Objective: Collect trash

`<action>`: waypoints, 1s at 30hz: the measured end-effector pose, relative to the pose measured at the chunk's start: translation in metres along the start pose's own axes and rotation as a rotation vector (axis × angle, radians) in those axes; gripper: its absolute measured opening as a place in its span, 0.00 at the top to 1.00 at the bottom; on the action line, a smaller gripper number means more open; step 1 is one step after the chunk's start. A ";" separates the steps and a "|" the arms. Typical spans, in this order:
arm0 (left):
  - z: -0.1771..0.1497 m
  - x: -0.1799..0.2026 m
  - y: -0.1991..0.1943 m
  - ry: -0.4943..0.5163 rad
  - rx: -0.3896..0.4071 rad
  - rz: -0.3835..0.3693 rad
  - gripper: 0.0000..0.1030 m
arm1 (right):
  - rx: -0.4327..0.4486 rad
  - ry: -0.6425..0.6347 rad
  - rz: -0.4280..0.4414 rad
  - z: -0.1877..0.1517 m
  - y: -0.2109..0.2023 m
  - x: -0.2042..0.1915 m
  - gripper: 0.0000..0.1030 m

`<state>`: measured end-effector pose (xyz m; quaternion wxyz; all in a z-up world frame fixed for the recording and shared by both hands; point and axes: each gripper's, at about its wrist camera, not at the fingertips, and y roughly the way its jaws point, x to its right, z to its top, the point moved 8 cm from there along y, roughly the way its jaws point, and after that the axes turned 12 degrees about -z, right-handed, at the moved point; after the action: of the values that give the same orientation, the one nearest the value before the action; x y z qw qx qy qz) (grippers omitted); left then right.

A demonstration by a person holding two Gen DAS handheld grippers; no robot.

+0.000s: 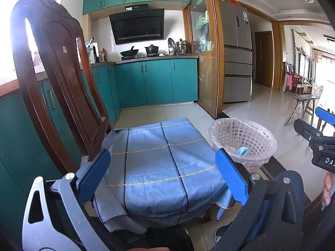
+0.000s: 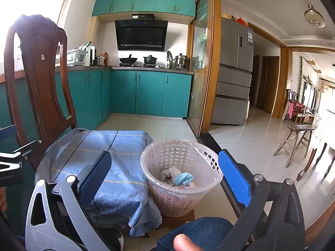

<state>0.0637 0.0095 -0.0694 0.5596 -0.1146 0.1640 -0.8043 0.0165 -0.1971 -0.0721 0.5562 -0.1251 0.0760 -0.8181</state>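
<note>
The blue checked cloth-covered surface [image 1: 159, 156] lies bare ahead; a tall dark wooden chair back [image 1: 56, 71] blocks ten o'clock, and the pink lattice plastic basket [image 1: 242, 140] (mouth unobstructed) stands at two o'clock.

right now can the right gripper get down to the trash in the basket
Probably yes. The right gripper is open and empty just above the basket, whose top is uncovered, so nothing seems to block the crumpled trash at the bottom.

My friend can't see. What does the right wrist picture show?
Open right tongs hover, empty, above a white basket holding crumpled trash. The basket stands beside a blue tablecloth near a wooden chair, with teal kitchen cabinets behind.
</note>
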 end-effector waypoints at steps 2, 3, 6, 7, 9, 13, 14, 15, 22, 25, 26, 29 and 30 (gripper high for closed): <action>0.000 -0.001 0.000 -0.001 0.003 0.003 0.03 | 0.004 0.000 0.001 0.001 0.000 0.001 0.03; 0.000 -0.001 0.000 -0.001 0.003 0.005 0.03 | 0.006 0.000 0.002 0.001 0.000 0.001 0.03; -0.002 -0.001 -0.001 -0.001 0.000 0.005 0.03 | 0.005 -0.001 0.006 0.001 0.000 0.001 0.03; -0.003 -0.001 -0.001 0.000 -0.001 0.005 0.03 | 0.005 -0.002 0.007 0.001 0.000 0.000 0.03; -0.003 -0.001 -0.001 0.000 -0.001 0.006 0.03 | 0.006 -0.004 0.007 0.001 -0.001 0.000 0.03; -0.003 -0.001 -0.001 -0.003 0.000 0.008 0.03 | 0.007 -0.008 0.011 0.002 -0.001 -0.001 0.03; -0.003 0.000 -0.002 -0.003 0.000 0.008 0.03 | 0.008 -0.007 0.012 0.003 -0.001 -0.001 0.03; -0.003 0.000 -0.002 -0.002 0.000 0.008 0.03 | 0.007 -0.006 0.012 0.003 0.000 -0.001 0.03; -0.003 0.000 -0.003 -0.002 -0.005 0.006 0.03 | 0.005 -0.009 0.011 0.003 0.000 0.000 0.03; -0.002 0.000 -0.003 -0.003 -0.004 0.009 0.03 | 0.004 -0.007 0.015 0.003 0.000 0.000 0.03; -0.002 0.000 -0.004 -0.004 -0.004 0.009 0.03 | 0.004 -0.008 0.014 0.003 0.000 -0.001 0.03; -0.002 0.000 -0.004 -0.004 -0.005 0.010 0.03 | 0.002 -0.011 0.016 0.002 0.000 -0.001 0.03; -0.002 0.000 -0.004 -0.004 -0.005 0.009 0.03 | 0.001 -0.011 0.017 0.002 0.001 -0.001 0.03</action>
<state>0.0596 0.0109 -0.0693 0.5632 -0.1168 0.1656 -0.8011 0.0183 -0.1966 -0.0708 0.5636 -0.1286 0.0739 -0.8126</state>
